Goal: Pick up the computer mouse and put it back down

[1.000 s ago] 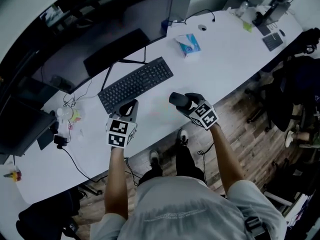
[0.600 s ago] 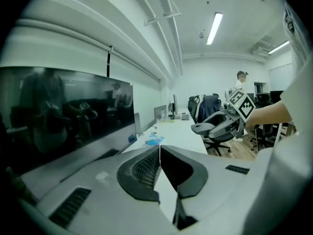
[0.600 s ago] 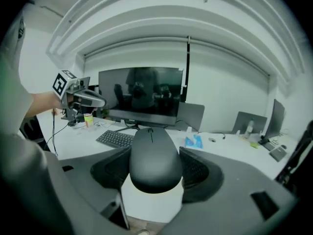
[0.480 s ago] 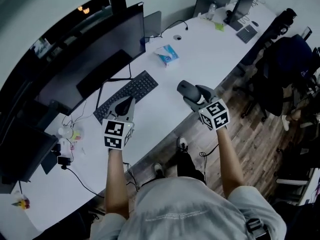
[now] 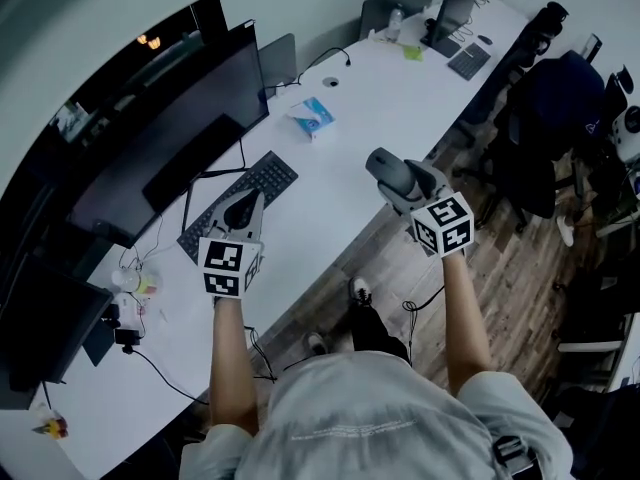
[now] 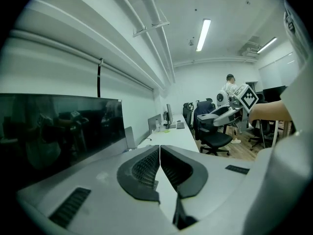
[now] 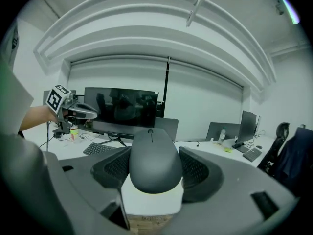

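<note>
A dark grey computer mouse (image 7: 152, 159) sits between the jaws of my right gripper (image 7: 154, 166), which is shut on its sides. In the head view the mouse (image 5: 385, 167) is held up in the air over the front edge of the white desk (image 5: 350, 158), in my right gripper (image 5: 393, 176). My left gripper (image 5: 243, 209) hovers above the black keyboard (image 5: 236, 200); in the left gripper view its jaws meet, my left gripper (image 6: 159, 163) being shut with nothing in it.
A large dark monitor (image 5: 150, 138) stands behind the keyboard. A blue tissue box (image 5: 309, 117) lies further along the desk, with laptops and a second keyboard (image 5: 468, 60) at the far end. Office chairs (image 5: 545, 118) stand on the wooden floor to the right. Cables and small items (image 5: 130, 288) lie at left.
My right gripper has lifted the mouse higher and to the right, off past the desk's front edge. The head view has swung, and the left gripper stays over the keyboard.
</note>
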Tool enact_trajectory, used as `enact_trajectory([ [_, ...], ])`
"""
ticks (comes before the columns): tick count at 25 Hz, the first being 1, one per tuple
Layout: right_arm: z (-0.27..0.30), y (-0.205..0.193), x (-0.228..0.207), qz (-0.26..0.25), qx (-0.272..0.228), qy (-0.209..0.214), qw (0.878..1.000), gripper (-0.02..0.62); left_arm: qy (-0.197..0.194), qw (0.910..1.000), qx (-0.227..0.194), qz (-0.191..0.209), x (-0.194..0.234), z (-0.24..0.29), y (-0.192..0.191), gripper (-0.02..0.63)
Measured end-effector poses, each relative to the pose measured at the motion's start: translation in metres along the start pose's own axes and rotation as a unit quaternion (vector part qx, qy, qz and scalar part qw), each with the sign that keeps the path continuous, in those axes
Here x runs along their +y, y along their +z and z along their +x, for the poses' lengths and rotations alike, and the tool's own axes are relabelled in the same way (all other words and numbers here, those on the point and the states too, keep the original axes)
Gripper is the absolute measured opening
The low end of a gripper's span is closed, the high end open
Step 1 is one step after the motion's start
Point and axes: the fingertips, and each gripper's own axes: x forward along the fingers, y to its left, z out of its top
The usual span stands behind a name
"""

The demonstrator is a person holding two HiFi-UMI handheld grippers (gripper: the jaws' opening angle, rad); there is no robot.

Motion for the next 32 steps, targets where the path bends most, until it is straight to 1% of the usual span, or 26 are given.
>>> enact_trajectory([
  [5, 0.005, 0.003, -0.017, 0.002, -0.004, 0.001, 1.0, 0.299, 0.004, 1.0, 0.0, -0.003, 0.001, 0.016, 0.004, 0.014],
  [10, 0.028, 0.002, -0.033, 0.006, -0.003, 0.023, 1.0, 0.299, 0.01, 0.9997, 0.017, -0.011, 0.005, 0.036, -0.004, 0.014],
  [13, 0.051, 0.001, -0.041, 0.008, 0.0, 0.042, 0.999, 0.299, 0.022, 0.9993, 0.026, -0.018, 0.015, 0.046, -0.011, 0.014],
  [18, 0.098, -0.003, -0.052, 0.004, 0.011, 0.086, 0.996, 0.299, 0.052, 0.9968, 0.047, -0.039, 0.033, 0.063, -0.026, 0.014],
  [23, 0.146, -0.013, -0.054, -0.009, 0.026, 0.133, 0.991, 0.299, 0.078, 0.993, 0.07, -0.054, 0.045, 0.077, -0.045, 0.014],
  [27, 0.187, -0.028, -0.047, -0.018, 0.038, 0.174, 0.984, 0.299, 0.105, 0.9877, 0.091, -0.071, 0.054, 0.081, -0.07, 0.014],
  [32, 0.233, -0.049, -0.034, -0.025, 0.058, 0.226, 0.972, 0.299, 0.133, 0.9798, 0.116, -0.094, 0.06, 0.09, -0.096, 0.014],
])
